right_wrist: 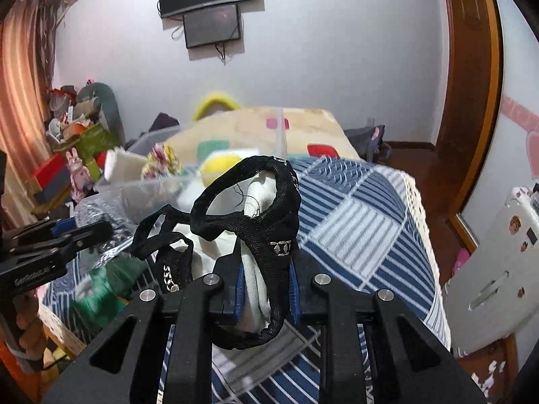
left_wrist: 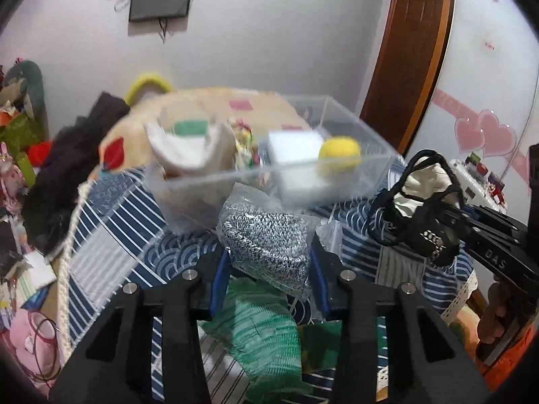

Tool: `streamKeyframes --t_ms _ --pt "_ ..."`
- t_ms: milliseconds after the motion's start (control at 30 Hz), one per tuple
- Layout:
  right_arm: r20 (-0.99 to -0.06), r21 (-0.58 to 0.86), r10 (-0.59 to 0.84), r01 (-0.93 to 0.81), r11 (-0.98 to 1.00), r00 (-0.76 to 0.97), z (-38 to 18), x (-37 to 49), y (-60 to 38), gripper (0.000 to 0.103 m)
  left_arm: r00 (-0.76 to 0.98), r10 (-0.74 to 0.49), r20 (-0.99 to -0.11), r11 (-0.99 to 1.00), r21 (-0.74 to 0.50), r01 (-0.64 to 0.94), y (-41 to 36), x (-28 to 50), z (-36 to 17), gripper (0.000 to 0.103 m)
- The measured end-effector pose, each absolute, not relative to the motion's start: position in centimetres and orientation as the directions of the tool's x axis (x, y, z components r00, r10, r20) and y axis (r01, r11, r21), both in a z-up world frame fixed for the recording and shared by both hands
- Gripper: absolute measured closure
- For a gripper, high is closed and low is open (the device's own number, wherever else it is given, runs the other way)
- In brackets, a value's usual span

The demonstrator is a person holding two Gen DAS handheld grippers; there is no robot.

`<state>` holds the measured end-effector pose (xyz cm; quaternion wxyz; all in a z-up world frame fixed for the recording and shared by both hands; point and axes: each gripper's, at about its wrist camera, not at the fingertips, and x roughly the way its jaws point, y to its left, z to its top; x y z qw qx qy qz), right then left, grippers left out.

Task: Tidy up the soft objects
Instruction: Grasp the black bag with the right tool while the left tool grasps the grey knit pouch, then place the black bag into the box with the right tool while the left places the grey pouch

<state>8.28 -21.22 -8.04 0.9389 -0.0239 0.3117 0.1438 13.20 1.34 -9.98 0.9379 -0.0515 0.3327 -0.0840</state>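
Observation:
My left gripper point(left_wrist: 269, 262) is shut on a clear plastic bag holding a black-and-white speckled knit item point(left_wrist: 266, 239), held above the table. My right gripper point(right_wrist: 266, 282) is shut on a black mesh and white cloth piece point(right_wrist: 266, 235) with black straps; it also shows in the left wrist view point(left_wrist: 421, 208). A clear plastic box point(left_wrist: 269, 168) stands ahead on the table, holding a yellow ball point(left_wrist: 338, 153), a white block point(left_wrist: 296, 155) and a white cloth point(left_wrist: 188, 148). The box shows blurred in the right wrist view point(right_wrist: 148, 188).
The table has a blue-and-white patterned cloth point(right_wrist: 363, 222) with a lace edge. A green mesh item point(left_wrist: 259, 333) lies under my left gripper. A patterned beige bedspread point(right_wrist: 303, 131) lies behind, with cluttered toys at left point(right_wrist: 77, 128). A wooden door frame point(right_wrist: 471, 101) stands right.

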Motion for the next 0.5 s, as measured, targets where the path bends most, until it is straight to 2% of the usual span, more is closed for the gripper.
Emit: streamKeyframes --t_ms 300,500 --pt "-0.490 0.021 0.268 -0.296 0.955 0.829 -4.2 10.1 -18.6 0.084 0.852 -0.144 -0.503 0.988 -0.115 0.099 2.5 12.3 -5.9 0.062" --pt "-0.448 -0.001 0.276 -0.309 0.951 0.850 -3.0 11.7 -16.7 0.084 0.871 -0.105 -0.479 0.993 -0.098 0.066 3.2 14.4 -4.8 0.062"
